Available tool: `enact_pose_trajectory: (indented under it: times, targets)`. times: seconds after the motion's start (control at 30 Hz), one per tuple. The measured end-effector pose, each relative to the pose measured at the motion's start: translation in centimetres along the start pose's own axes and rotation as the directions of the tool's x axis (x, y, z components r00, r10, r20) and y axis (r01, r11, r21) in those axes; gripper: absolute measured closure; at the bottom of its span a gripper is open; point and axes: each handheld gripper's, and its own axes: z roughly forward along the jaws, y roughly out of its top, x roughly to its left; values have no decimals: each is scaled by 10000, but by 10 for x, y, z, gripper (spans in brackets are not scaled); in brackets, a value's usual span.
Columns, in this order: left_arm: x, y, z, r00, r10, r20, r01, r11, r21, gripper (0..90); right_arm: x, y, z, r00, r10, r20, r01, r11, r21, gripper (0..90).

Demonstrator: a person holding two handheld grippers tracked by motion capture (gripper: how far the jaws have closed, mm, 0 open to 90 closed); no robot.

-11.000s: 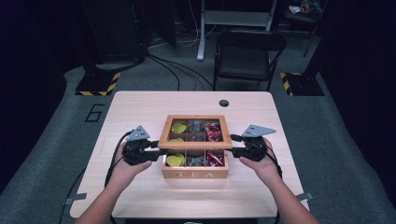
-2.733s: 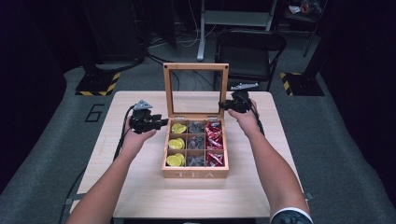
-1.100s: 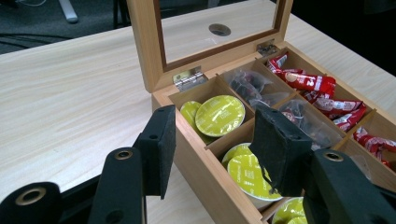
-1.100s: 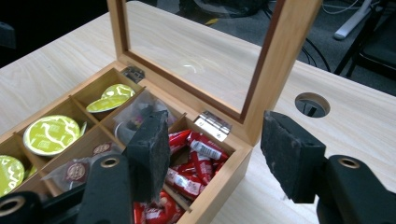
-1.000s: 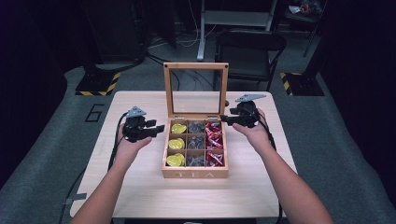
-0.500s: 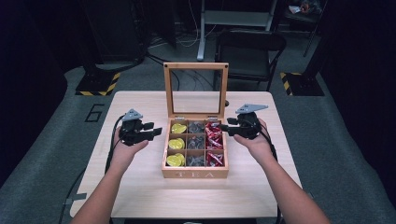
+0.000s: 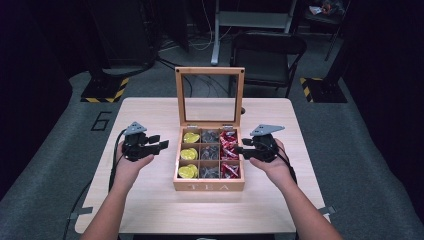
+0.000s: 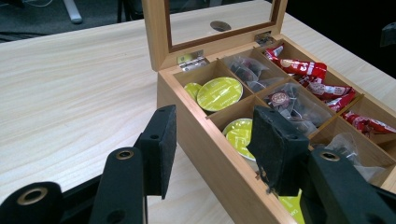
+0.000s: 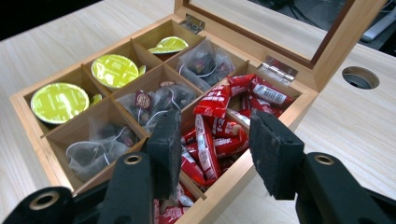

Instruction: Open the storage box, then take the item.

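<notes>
A wooden tea box [image 7: 209, 186] stands mid-table with its glass lid [image 7: 210, 71] upright. Its compartments hold yellow-green capsules [image 7: 189, 154], mesh tea bags [image 7: 210, 152] and red sachets [image 7: 229, 150]. My left gripper [image 7: 161, 145] hovers open just left of the box, apart from it. In the left gripper view the left gripper [image 8: 214, 133] frames the box's left wall [image 8: 187, 100]. My right gripper [image 7: 241, 149] is at the box's right wall. In the right gripper view the right gripper [image 9: 215, 128] straddles that wall [image 9: 303, 100] above the red sachets [image 9: 219, 116]. Its jaws have just been closing and grip nothing.
The light wooden table [image 7: 150, 205] has bare surface on both sides of the box. A round cable hole [image 9: 357, 77] lies behind the lid. A black chair [image 7: 267, 50] stands beyond the far edge.
The lid, shut in the oldest frame, stands open. Over the last second my right hand has slid back along the box's right side from the lid to the middle row. The left hand barely moved.
</notes>
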Motion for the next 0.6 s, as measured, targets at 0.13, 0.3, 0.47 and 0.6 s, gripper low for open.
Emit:
enact_pose_trajectory:
  times: [0.13, 0.3, 0.47, 0.6]
  targets:
    - [-1, -2, -5, 9999, 113, -40, -113, 9998, -159, 510, 6, -3, 0, 9997, -128, -217, 128, 9999, 20, 580]
    - [-2, -4, -8, 10000, 91, -14, -91, 9998, -191, 508, 12, -8, 4, 9991, -326, -269, 334, 9989, 315, 581]
    - [-3, -6, -11, 9999, 85, -60, -87, 9997, -212, 497, 16, -13, 7, 9984, -317, -475, 335, 9988, 361, 581]
    - [-2, -9, -13, 10000, 15, -83, -16, 9998, -200, 490, 19, -17, 11, 9980, -336, -533, 353, 9989, 321, 568]
